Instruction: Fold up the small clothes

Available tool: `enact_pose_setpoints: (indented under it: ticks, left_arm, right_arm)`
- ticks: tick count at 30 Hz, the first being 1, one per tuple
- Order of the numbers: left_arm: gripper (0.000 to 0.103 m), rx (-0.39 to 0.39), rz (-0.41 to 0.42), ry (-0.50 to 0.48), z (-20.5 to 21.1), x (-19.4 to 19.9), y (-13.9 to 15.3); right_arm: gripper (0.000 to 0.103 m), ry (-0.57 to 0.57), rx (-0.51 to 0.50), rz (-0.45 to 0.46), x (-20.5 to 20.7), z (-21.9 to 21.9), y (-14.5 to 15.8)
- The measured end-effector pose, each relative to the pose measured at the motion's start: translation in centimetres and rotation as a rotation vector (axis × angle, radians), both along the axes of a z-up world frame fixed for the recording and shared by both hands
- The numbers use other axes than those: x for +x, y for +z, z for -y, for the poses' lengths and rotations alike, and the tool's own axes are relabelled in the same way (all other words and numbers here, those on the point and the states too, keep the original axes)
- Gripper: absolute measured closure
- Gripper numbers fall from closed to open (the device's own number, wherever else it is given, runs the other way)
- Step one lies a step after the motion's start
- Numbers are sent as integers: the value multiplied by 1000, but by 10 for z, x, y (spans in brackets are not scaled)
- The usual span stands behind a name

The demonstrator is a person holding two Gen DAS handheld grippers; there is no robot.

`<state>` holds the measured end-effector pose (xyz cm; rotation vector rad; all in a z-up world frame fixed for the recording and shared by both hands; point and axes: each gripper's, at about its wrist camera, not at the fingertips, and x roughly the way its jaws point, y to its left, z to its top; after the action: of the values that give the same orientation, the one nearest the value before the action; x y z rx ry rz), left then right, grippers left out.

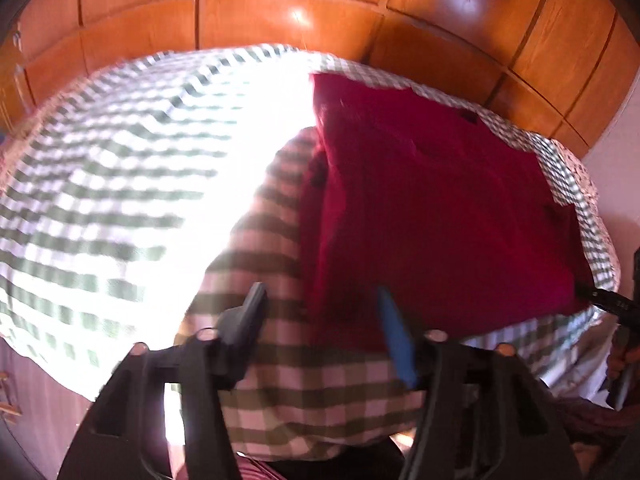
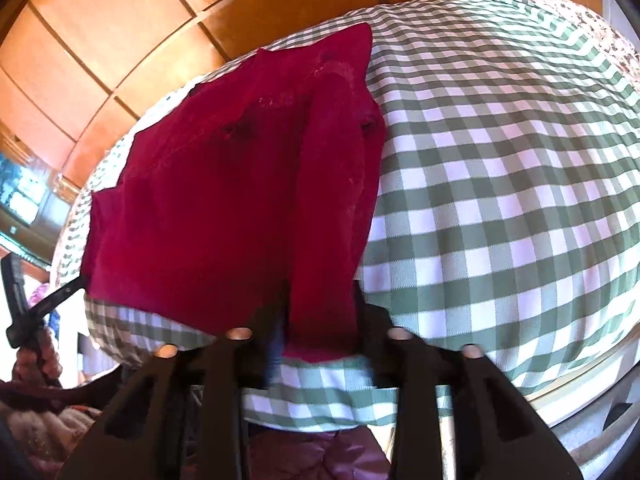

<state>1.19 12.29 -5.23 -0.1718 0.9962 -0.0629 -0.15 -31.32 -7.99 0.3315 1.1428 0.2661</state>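
Glare is washing out the checked cloth (image 1: pixel 132 184) in the left wrist view. Motion blur is smearing the left gripper (image 1: pixel 322 308). The red garment (image 2: pixel 224 200) is covering the right gripper (image 2: pixel 318 312) fingertips, hiding their contact.

A small dark red garment of soft, slightly fuzzy cloth (image 2: pixel 224 200) lies spread flat on the green-and-white checked cloth (image 2: pixel 500 184) that covers the surface. It is partly folded: one long side is turned over onto the body, leaving a raised lengthwise ridge and a narrower strip that runs down to the near hem. A few small dark spots, perhaps buttons or holes, dot its upper half. The far edge ends in uneven points, and the near edge lies close to the checked cloth's near border.
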Motion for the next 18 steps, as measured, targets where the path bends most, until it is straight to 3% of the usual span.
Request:
enact_pose_setpoints:
  ticks: [1,2,5,9,18]
  left_arm:
    - [45,8,4,6,-2,1,2]
    - [44,22,5,15,-2,4,2]
    - [43,68,4,33,-1,14,1]
    - [29,112,7,51,-2,24,0]
    - [14,183,17,85,-7,58,2]
  right_arm:
    - [48,-9,0,8,2,0,1]
    - [46,-17,-6,18,6,-3,3]
    - [46,-31,-14,43,15,-4,8]
    - [46,-49,-50,88,29,-7,17]
    - [46,-74,-79,127,56,-15,18]
